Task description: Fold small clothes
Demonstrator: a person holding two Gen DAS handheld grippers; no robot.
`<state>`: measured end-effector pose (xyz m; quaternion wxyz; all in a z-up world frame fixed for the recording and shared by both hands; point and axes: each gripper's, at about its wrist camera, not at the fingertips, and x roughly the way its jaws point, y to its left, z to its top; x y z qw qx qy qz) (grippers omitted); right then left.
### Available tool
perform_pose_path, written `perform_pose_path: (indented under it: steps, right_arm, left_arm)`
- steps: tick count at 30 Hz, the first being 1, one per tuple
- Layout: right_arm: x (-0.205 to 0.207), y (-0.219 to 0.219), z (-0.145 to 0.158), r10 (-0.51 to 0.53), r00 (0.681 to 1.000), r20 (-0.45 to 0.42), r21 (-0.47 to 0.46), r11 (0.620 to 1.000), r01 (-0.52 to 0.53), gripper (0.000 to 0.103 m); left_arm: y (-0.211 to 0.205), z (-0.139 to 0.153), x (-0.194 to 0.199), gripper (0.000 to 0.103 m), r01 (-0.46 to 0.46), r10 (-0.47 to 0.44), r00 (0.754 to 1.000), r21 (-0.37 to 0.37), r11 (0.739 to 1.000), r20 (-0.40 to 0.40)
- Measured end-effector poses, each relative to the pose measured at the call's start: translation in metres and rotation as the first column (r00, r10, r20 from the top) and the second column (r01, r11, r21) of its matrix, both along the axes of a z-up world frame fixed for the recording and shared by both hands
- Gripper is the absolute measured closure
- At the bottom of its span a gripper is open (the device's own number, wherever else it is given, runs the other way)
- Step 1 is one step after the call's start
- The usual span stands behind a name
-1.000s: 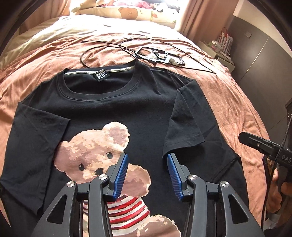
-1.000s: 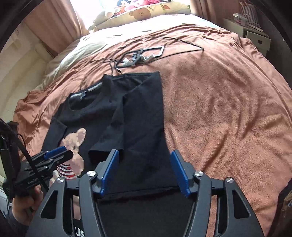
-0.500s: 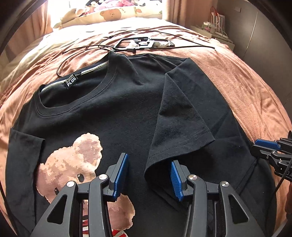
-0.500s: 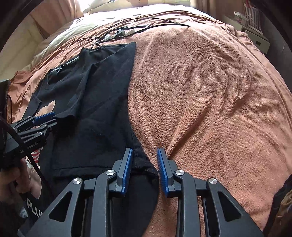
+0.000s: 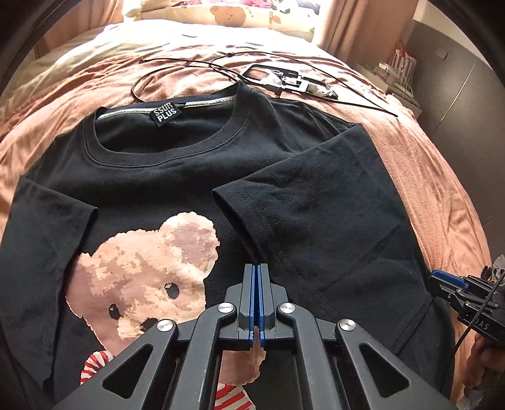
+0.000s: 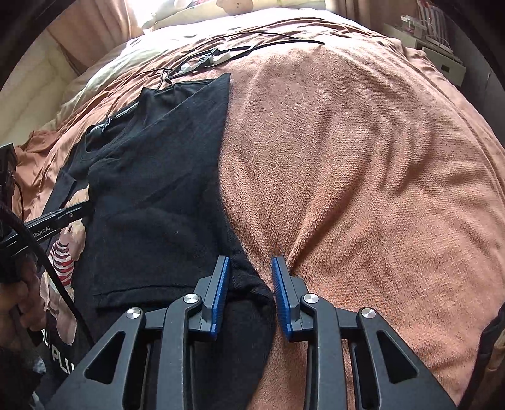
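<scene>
A black T-shirt with a teddy bear print lies face up on the bed. Its right side and sleeve are folded inward over the body. My left gripper is shut, with its tips at the lower corner of the folded sleeve; whether cloth is pinched between the pads is hidden. My right gripper is open and straddles the shirt's right edge near the hem. The shirt also shows in the right wrist view. The right gripper also appears at the right edge of the left wrist view.
The bed is covered by a rust-brown blanket. Black cables and a black frame-like device lie beyond the collar. Pillows sit at the head. A dark cabinet stands to the right.
My left gripper has closed from wide open to shut at the folded sleeve's corner. My right gripper has opened a little wider at the shirt's right edge.
</scene>
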<state>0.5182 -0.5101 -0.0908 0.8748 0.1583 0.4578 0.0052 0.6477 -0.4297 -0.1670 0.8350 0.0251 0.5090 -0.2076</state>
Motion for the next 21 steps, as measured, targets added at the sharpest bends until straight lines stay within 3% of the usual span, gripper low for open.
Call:
perform_pose_path:
  steps: [5, 13, 18, 21]
  right_arm:
    - [0.007, 0.004, 0.03, 0.006, 0.997, 0.079, 0.004, 1.0, -0.006, 0.078]
    - [0.06, 0.031, 0.016, 0.037, 0.999, 0.013, -0.088, 0.995, -0.036, 0.078]
    - [0.089, 0.031, 0.005, -0.014, 1.0, -0.002, -0.151, 0.989, 0.013, 0.078]
    - [0.096, 0.026, 0.011, -0.103, 0.995, 0.013, -0.161, 0.981, 0.104, 0.078]
  left_arm:
    - [0.002, -0.003, 0.001, 0.102, 0.002, -0.002, 0.999, -0.007, 1.0, -0.034]
    - [0.013, 0.0, 0.005, 0.101, -0.021, 0.021, 1.0, 0.03, 0.999, -0.017]
    - [0.026, 0.001, 0.012, 0.101, -0.034, 0.034, 0.999, 0.058, 0.998, -0.001]
    - [0.034, 0.002, 0.014, 0.1, -0.035, 0.035, 0.999, 0.054, 0.998, 0.0]
